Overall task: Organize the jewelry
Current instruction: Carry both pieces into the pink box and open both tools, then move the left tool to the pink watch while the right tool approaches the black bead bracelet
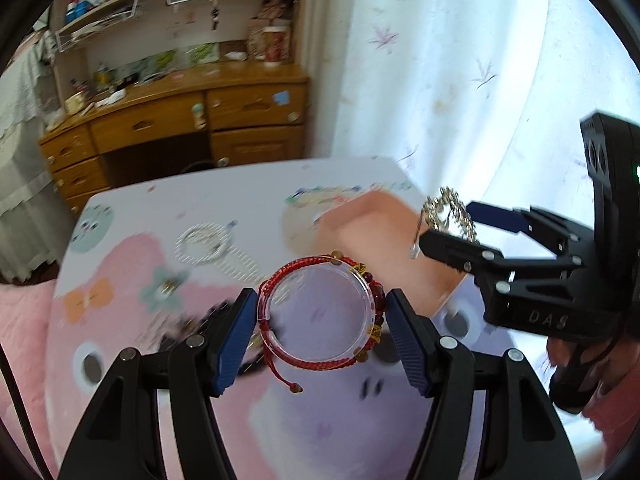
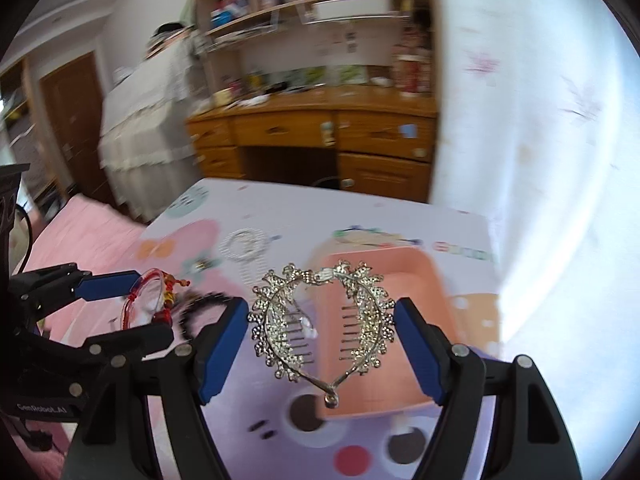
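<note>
Left tongs (image 1: 322, 322) clamped across red bracelet bundle (image 1: 320, 312), right tongs (image 2: 322, 344) clamped across rhinestone hair comb (image 2: 324, 320); both lifted over bench (image 1: 240, 208), likely bound for pink tray (image 2: 404, 320).

Tray (image 2: 400, 280) on table (image 2: 280, 208), pearl necklace (image 2: 244, 246) left of it

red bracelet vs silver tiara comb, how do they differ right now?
The red bracelet is a closed round loop of red cord and beads on a clear ring; the silver tiara comb is a rhinestone arc with comb teeth. The bracelet sits in the left gripper, the comb in the right gripper. The comb hangs over the pink tray; the bracelet does not. Both are gripped across their width, off the table.
</note>
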